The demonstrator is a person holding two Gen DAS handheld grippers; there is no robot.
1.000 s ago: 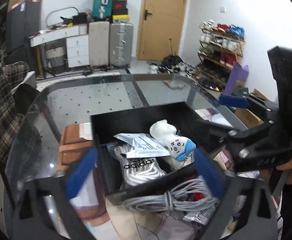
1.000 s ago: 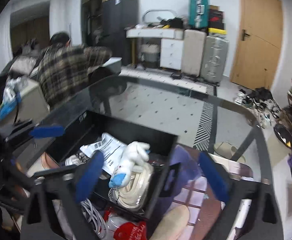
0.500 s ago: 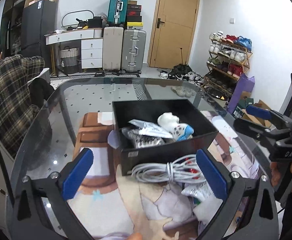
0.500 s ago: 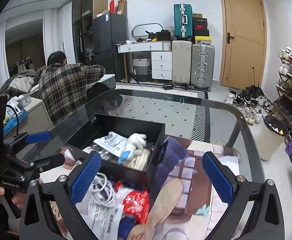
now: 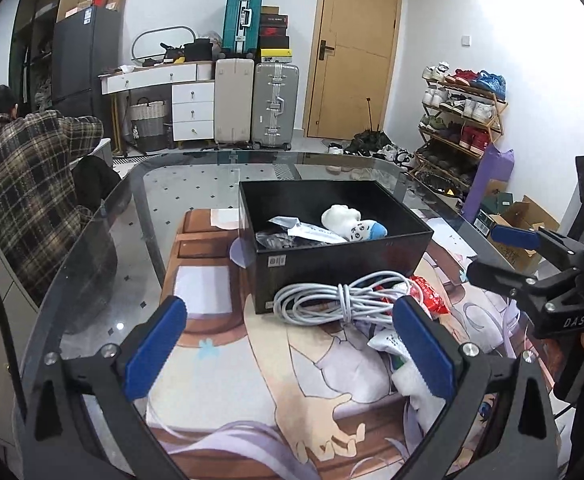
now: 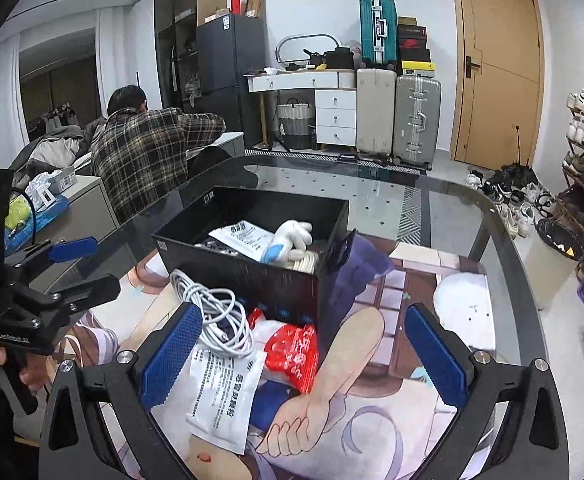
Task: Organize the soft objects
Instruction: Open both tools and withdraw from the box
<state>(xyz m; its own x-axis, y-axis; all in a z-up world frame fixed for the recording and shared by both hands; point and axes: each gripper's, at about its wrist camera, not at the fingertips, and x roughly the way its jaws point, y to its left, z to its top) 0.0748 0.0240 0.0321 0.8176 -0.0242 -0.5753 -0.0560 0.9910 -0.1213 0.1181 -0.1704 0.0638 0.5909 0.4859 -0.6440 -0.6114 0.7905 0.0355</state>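
A black box (image 5: 344,264) (image 6: 251,276) stands on the printed mat. It holds a white plush toy with a blue tip (image 5: 352,222) (image 6: 289,238), a white packet (image 6: 243,238) and a dark bag (image 5: 279,240). In front of the box lie a coiled white cable (image 5: 332,304) (image 6: 215,316), a red packet (image 5: 428,294) (image 6: 296,352) and a white packet (image 6: 223,396). My left gripper (image 5: 292,356) is open and empty, short of the cable. My right gripper (image 6: 300,356) is open and empty above the packets; it also shows in the left wrist view (image 5: 504,256).
The glass table (image 5: 195,176) carries a printed mat (image 5: 251,380). A person in a plaid shirt (image 6: 143,152) sits beyond the table's left side. Suitcases (image 5: 255,108), a desk and a shoe rack (image 5: 460,120) stand along the far walls.
Both grippers have pulled back from the box and risen. The plush toy stays in the box. The cable and packets in front of the box have come into fuller view.
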